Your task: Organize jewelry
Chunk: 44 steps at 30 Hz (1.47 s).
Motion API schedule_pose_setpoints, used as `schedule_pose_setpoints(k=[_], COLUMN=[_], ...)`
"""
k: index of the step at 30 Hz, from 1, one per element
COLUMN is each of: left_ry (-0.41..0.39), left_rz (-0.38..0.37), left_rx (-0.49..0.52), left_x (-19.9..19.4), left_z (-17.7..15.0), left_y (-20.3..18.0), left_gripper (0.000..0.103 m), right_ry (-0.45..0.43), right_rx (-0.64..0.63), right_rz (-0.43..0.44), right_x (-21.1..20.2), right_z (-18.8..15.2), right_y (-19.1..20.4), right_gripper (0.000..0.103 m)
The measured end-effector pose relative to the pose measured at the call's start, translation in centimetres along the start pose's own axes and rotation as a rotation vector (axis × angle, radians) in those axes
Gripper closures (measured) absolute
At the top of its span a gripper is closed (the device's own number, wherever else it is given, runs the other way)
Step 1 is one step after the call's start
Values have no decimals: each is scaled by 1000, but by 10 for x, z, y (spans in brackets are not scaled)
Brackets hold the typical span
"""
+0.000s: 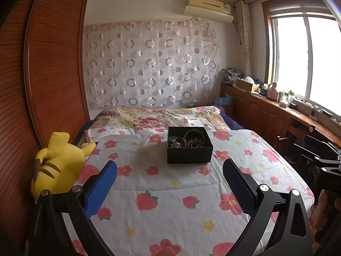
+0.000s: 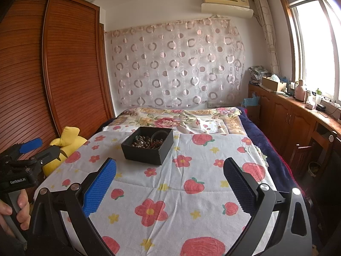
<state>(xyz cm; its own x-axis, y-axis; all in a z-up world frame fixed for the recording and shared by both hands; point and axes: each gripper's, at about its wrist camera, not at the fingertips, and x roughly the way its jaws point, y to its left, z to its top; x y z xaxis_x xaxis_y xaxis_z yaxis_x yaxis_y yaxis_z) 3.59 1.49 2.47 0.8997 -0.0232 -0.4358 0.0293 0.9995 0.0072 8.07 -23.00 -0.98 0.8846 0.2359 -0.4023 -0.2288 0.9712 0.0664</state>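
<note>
Currently both left tongs (image 1: 169, 170) and right tongs (image 2: 169, 168) gape wide, empty; the black jewelry box (image 1: 189, 147) at twelve o'clock on the soft bed (image 1: 170, 209) could tip, and tangled beads (image 1: 181, 142) could snag.

Left gripper (image 1: 170, 183): black angular frame, silver round bolt heads at the joints, one finger pad bright blue (image 1: 102, 188), the other dark navy mesh-textured. Right gripper (image 2: 170, 184): same build, blue dimpled pad (image 2: 100, 187), dark navy pad opposite. Seen from the right wrist view, white "GenRobot.AI" lettering on black body, grey handle. Left hand (image 2: 15, 211): bare skin, short nails.
</note>
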Motion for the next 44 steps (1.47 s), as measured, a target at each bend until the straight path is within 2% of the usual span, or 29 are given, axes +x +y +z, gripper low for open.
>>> schedule_pose_setpoints(k=[29, 44], left_ry=[0, 0], left_rz=[-10, -15], left_rx=[-7, -8], left_x=[0, -2], left_z=[-3, 8], left_y=[0, -11], left_gripper=[7, 7], right_ry=[-3, -2], right_rx=[0, 1], right_rz=[-1, 1], right_x=[-1, -1], right_z=[0, 0], right_y=[-1, -1], right_gripper=[2, 2])
